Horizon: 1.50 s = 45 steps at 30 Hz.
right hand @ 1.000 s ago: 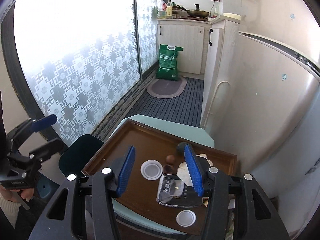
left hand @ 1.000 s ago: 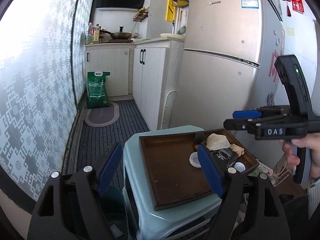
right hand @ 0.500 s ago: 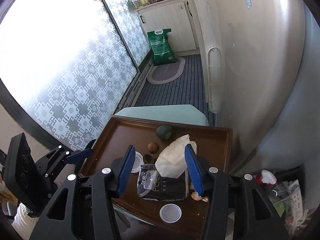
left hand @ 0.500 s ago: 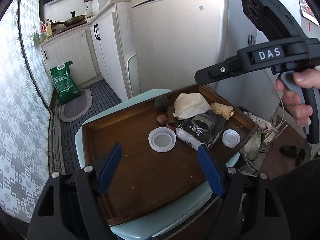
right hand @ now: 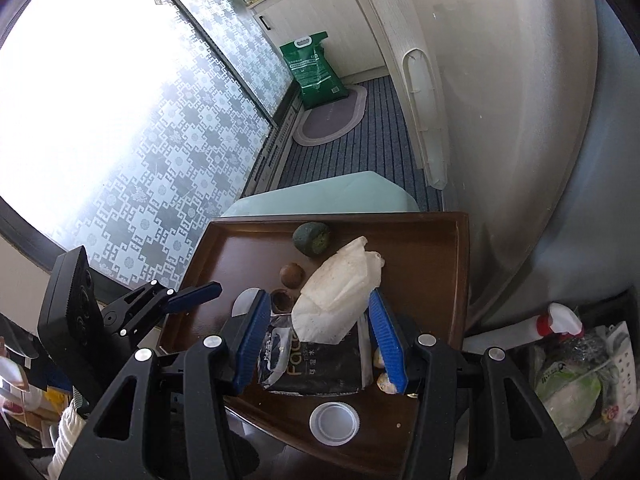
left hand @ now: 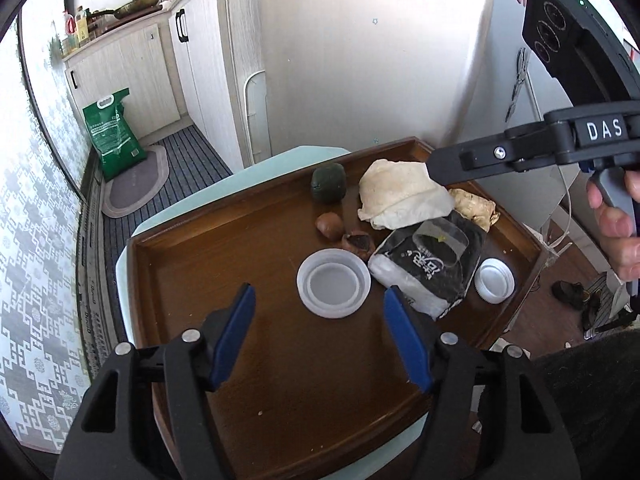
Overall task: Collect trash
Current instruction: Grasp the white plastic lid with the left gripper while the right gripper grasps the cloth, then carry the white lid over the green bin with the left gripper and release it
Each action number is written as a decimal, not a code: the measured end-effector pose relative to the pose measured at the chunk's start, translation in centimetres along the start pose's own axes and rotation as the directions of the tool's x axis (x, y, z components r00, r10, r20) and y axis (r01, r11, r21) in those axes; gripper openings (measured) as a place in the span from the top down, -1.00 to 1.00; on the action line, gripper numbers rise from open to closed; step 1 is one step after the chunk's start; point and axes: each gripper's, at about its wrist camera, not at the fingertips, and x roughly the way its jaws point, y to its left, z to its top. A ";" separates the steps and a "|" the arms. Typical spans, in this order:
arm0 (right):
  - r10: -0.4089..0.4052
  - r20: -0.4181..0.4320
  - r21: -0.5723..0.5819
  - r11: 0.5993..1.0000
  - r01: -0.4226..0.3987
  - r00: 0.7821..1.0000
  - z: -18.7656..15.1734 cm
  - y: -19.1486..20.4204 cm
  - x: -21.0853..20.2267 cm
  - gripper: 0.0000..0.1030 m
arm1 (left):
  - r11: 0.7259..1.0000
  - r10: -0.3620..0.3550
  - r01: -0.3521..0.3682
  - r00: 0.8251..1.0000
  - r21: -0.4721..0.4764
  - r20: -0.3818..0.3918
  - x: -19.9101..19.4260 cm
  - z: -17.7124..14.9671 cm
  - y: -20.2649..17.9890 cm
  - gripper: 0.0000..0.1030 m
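While jaws gape, left gripper [left hand: 320,330] over tray [left hand: 192,264], white lid [left hand: 333,283]

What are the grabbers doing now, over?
Left gripper open, closing in over big white lid. Right gripper open, astride crumpled tissue. Nothing held. Nothing blocking.

left wrist: steep down, near tray [left hand: 172,288] | right wrist: same tray [right hand: 440,240], opposite side

A narrow kitchen: a pale refrigerator [left hand: 360,60] fills the view at 12 o'clock, cream cabinets [left hand: 132,68] with a pan [left hand: 140,0] on top at 10 o'clock. A green sack [left hand: 114,136] stands beside an oval mat [left hand: 134,184] on striped flooring. Daylight glows through a patterned frosted window [right hand: 100,100].
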 end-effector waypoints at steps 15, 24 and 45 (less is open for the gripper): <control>0.017 0.001 0.075 0.997 -0.017 1.000 0.2 -1.3 1.0 0.03 | 1.000 -0.004 0.004 0.999 0.006 -0.045 2.3 1.2 0.0 -0.23; 0.008 0.010 0.119 0.993 -0.009 1.000 0.2 -2.3 1.7 0.08 | 1.000 -0.011 0.011 0.999 0.004 -0.031 2.4 1.4 0.4 0.19; -0.049 0.039 0.083 0.995 0.046 0.998 1.0 -0.7 3.0 0.74 | 0.998 0.015 -0.011 0.998 -0.069 0.058 -2.2 -0.2 2.1 0.19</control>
